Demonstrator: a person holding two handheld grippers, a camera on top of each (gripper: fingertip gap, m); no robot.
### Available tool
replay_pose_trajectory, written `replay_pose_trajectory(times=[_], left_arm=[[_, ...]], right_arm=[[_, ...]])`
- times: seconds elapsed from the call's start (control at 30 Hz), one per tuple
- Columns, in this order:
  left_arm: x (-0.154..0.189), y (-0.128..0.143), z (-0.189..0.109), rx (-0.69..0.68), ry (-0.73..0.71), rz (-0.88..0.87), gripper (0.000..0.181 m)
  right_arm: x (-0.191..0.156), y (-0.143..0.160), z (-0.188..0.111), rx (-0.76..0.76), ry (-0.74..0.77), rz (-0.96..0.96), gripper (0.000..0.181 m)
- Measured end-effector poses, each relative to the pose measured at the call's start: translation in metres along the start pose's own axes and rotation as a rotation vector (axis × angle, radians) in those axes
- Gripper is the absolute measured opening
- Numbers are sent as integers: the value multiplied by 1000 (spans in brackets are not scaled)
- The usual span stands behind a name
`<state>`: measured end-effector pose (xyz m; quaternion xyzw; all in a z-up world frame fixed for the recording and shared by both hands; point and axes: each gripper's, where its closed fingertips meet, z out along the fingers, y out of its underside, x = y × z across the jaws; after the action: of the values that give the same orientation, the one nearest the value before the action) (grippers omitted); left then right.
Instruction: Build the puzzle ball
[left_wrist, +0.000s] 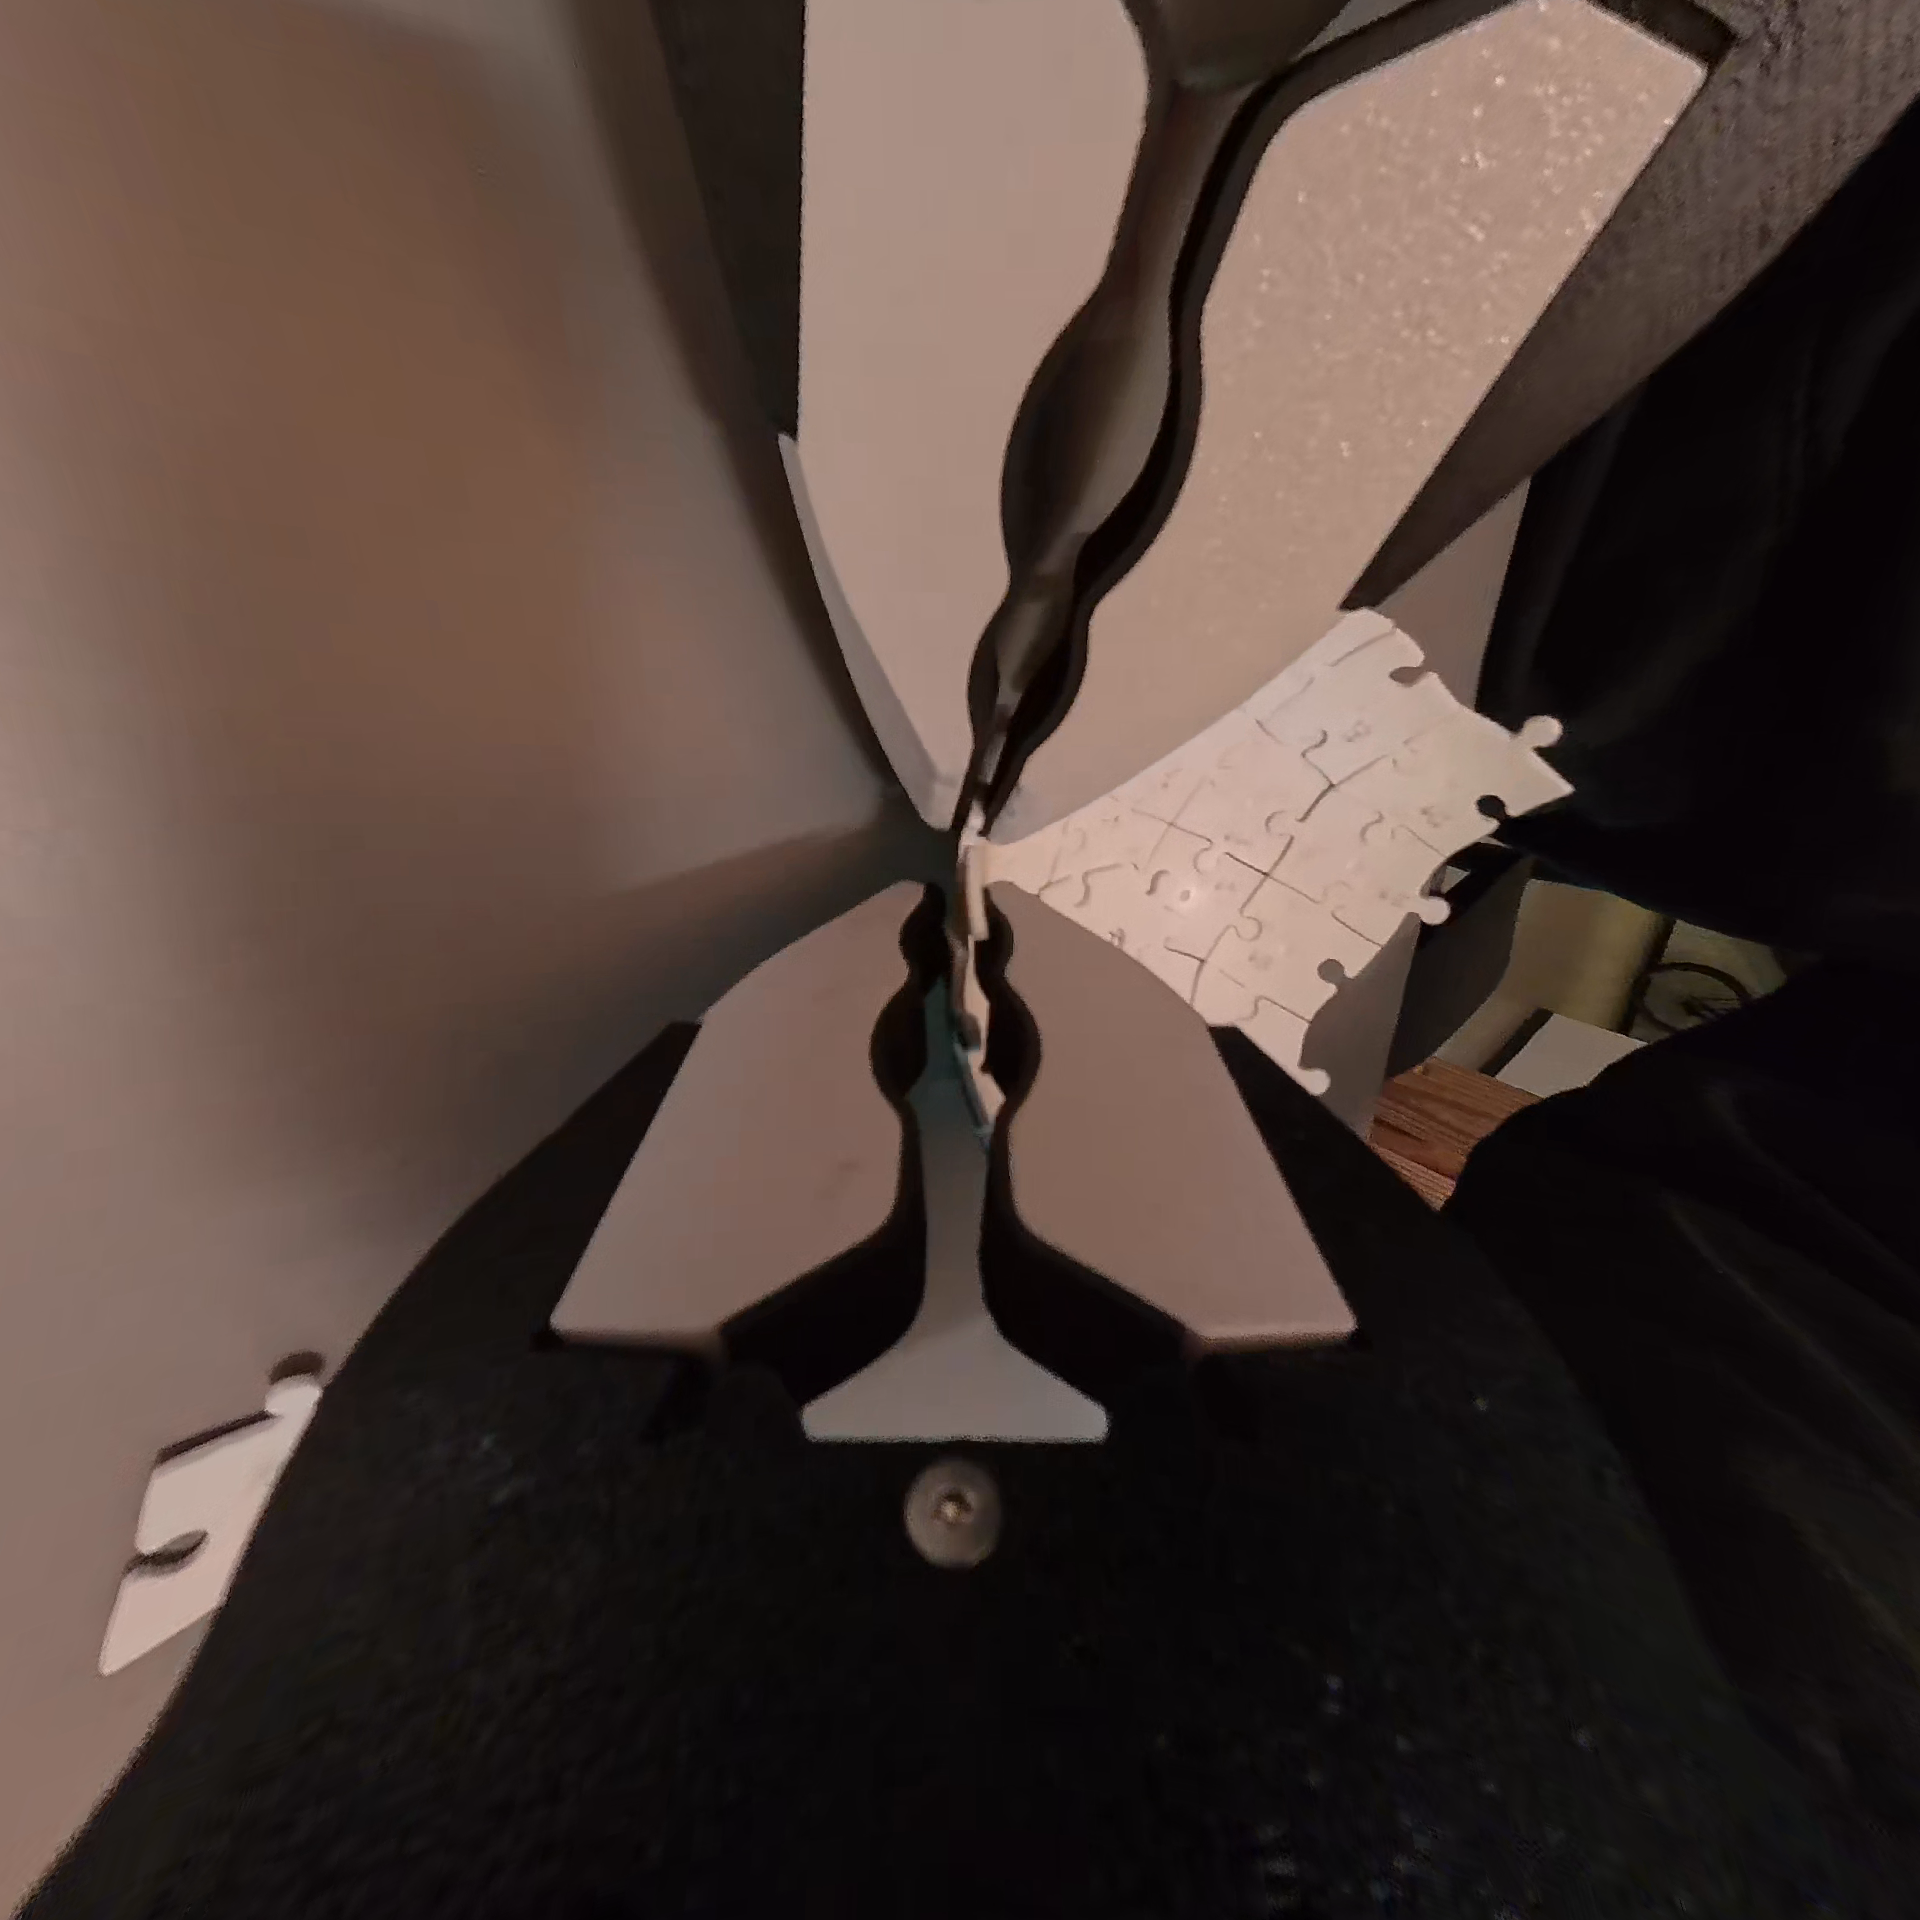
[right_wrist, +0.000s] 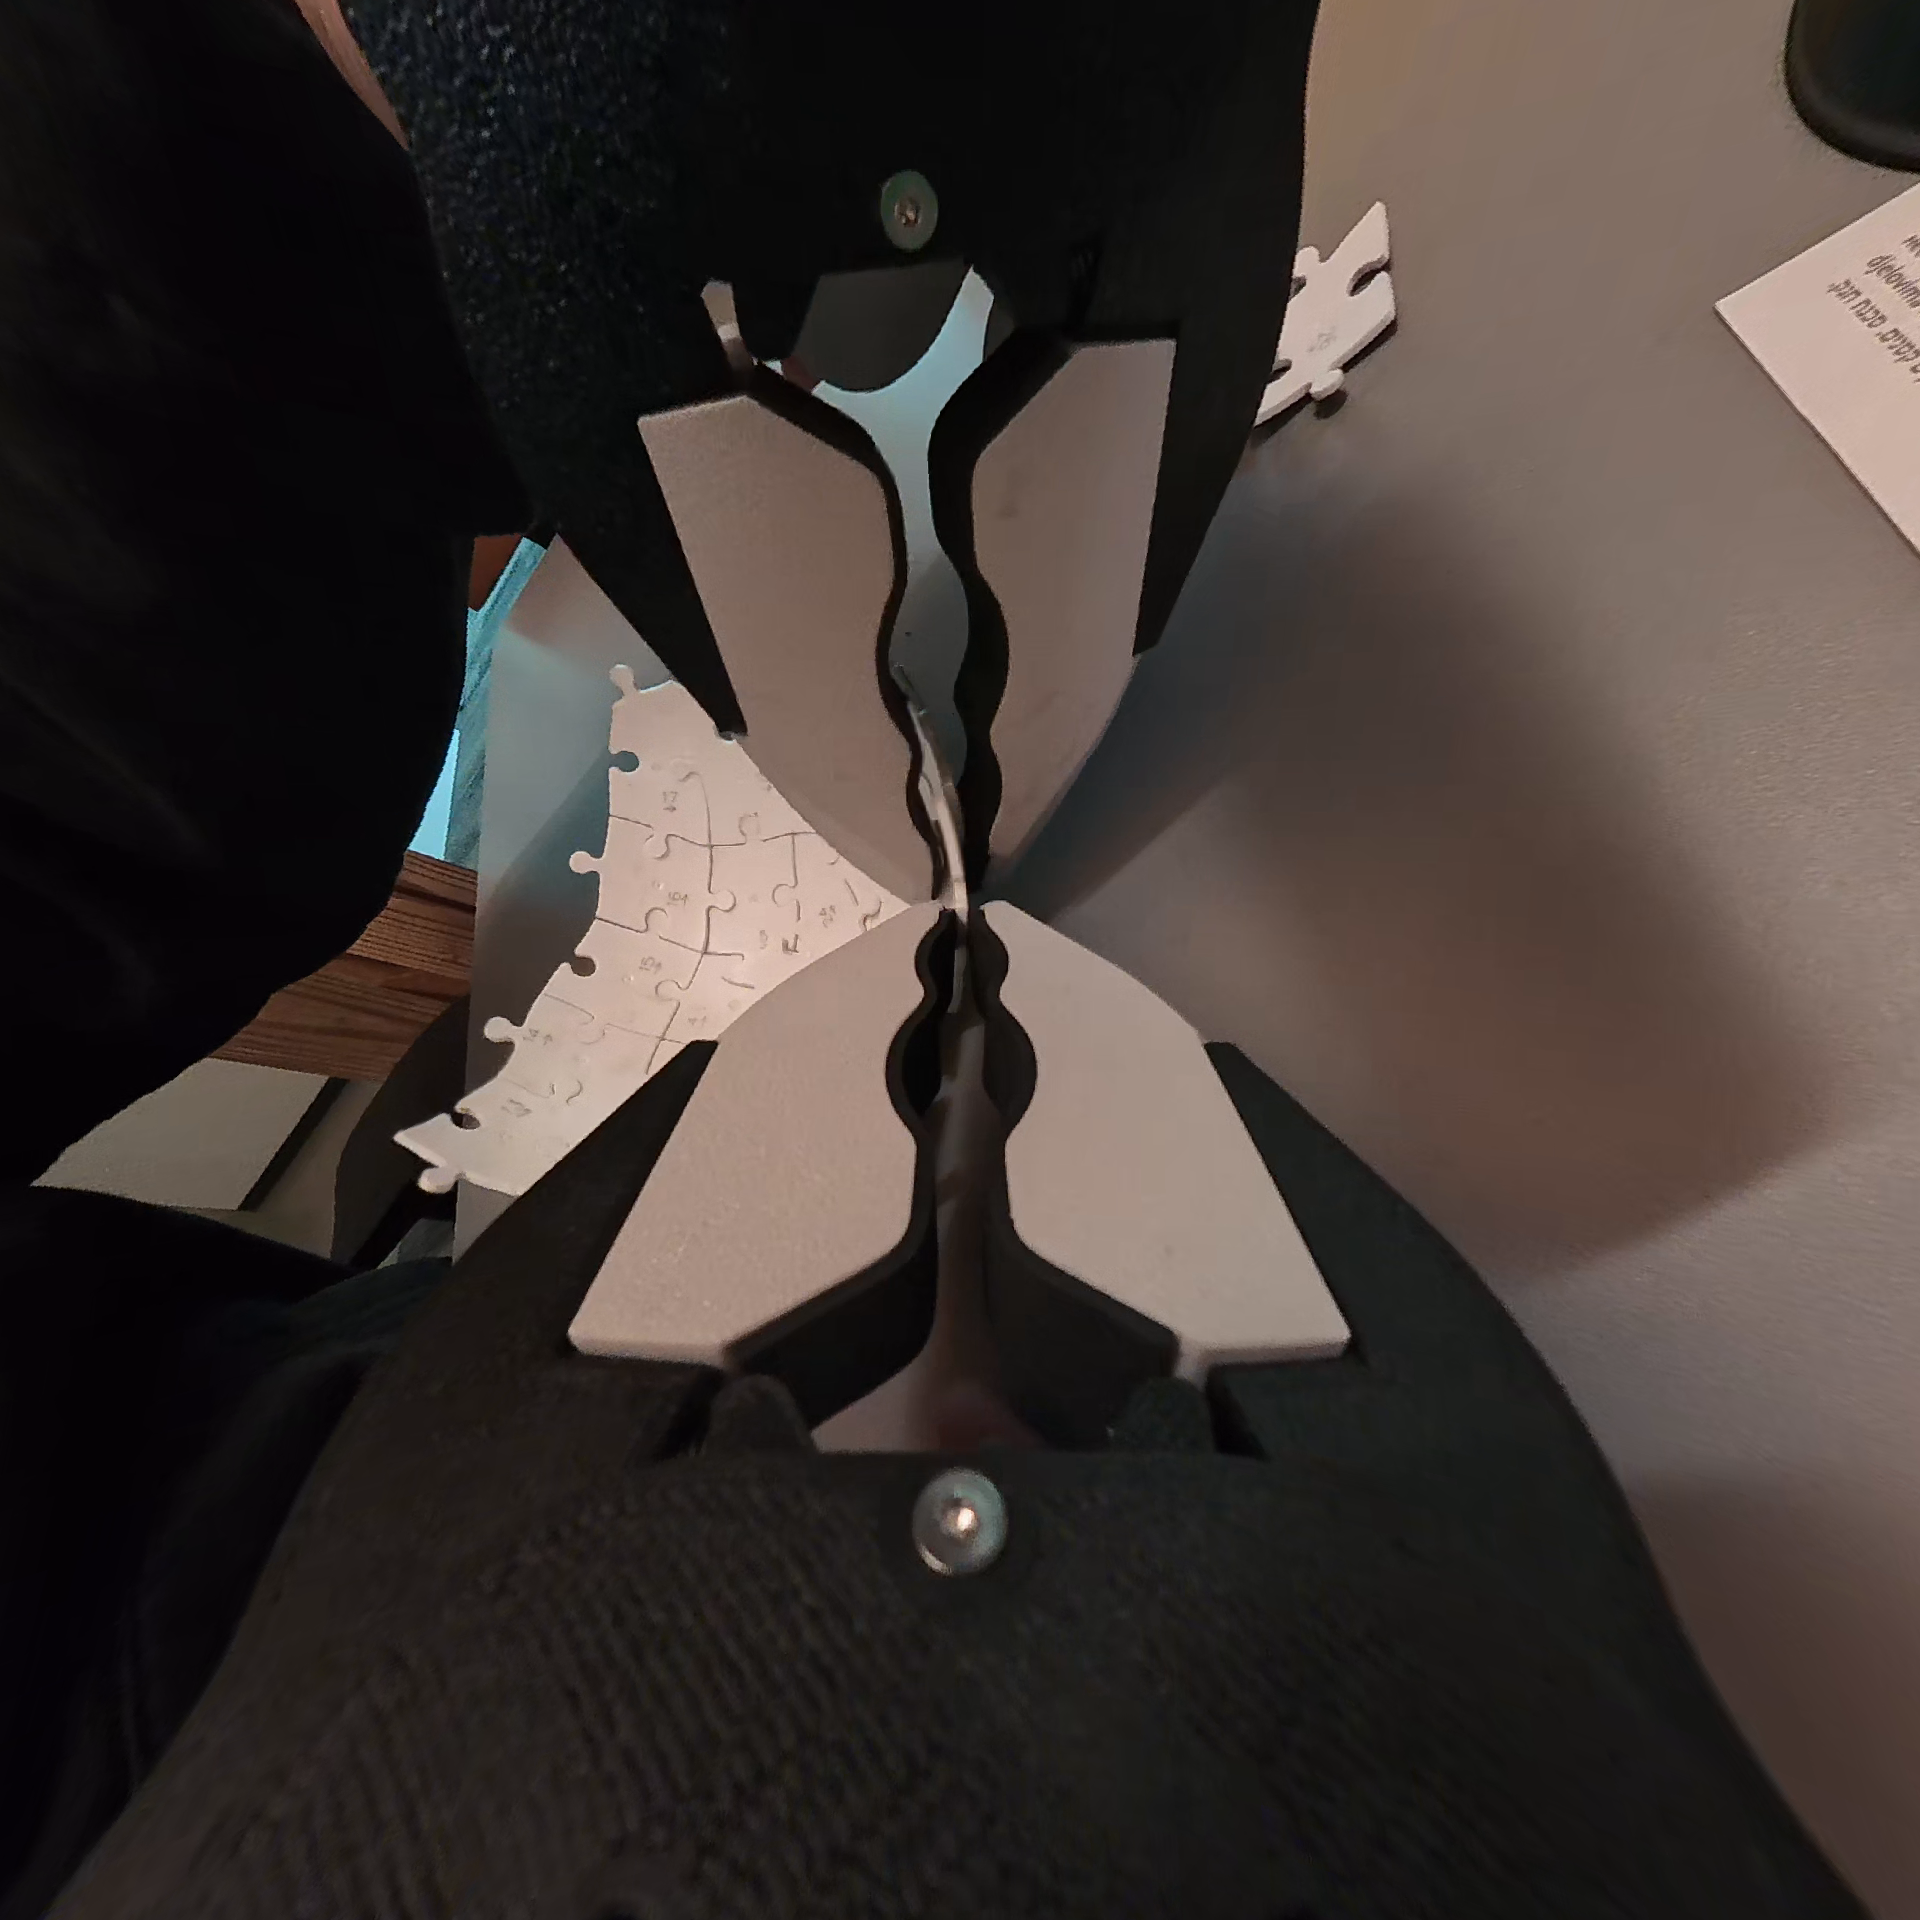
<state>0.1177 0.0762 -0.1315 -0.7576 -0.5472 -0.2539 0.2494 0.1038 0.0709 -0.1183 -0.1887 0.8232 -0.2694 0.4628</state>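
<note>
White puzzle pieces, already joined into a curved sheet (left_wrist: 1288, 842), hang in the air above the grey worktop (left_wrist: 312, 623), pinched along one edge by both tools. The left hand-held gripper (left_wrist: 971, 914) is closed on the sheet's edge, its wavy black-lined fingers (left_wrist: 1122, 1143) nearly meeting around the thin white rim. The right hand-held gripper (right_wrist: 961, 935) faces it tip to tip and is likewise clamped on the same edge, so the two meet at one spot. In the right wrist view the sheet (right_wrist: 665, 935) fans out to the left of the fingers, its knobbed border free and its seams visible.

A loose white piece (left_wrist: 197, 1496) lies flat on the worktop near the lower left edge of the left wrist view. Another loose group of pieces (right_wrist: 1330, 312) rests on the worktop beyond the left tool, and a printed paper (right_wrist: 1839, 343) lies farther right. Wooden furniture (right_wrist: 374, 956) shows past the worktop's edge.
</note>
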Motion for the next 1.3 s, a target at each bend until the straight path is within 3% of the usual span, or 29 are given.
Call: replay_pose_trajectory(times=[0.3,0.57,0.8,1.03,1.2,1.3], left_arm=[[2,1,-1,-7,-22,13,4],[4,9,-6,21,-31,-29,4],[-1,23,-22,96,-135,-90,4],[-3,32,-29,141,-186,-119,4],[0,34,-31,131,-205,-95,4],[-1,35,-32,130,-215,-97,4]], right_arm=[[-5,0,0,-13,-52,28,10],[-9,-5,-4,-7,-91,73,34],[-18,-9,3,-96,-190,83,42],[-17,-1,27,-280,-172,-8,32],[-17,-2,34,-342,-161,-63,30],[-10,-4,36,-352,-139,-64,21]])
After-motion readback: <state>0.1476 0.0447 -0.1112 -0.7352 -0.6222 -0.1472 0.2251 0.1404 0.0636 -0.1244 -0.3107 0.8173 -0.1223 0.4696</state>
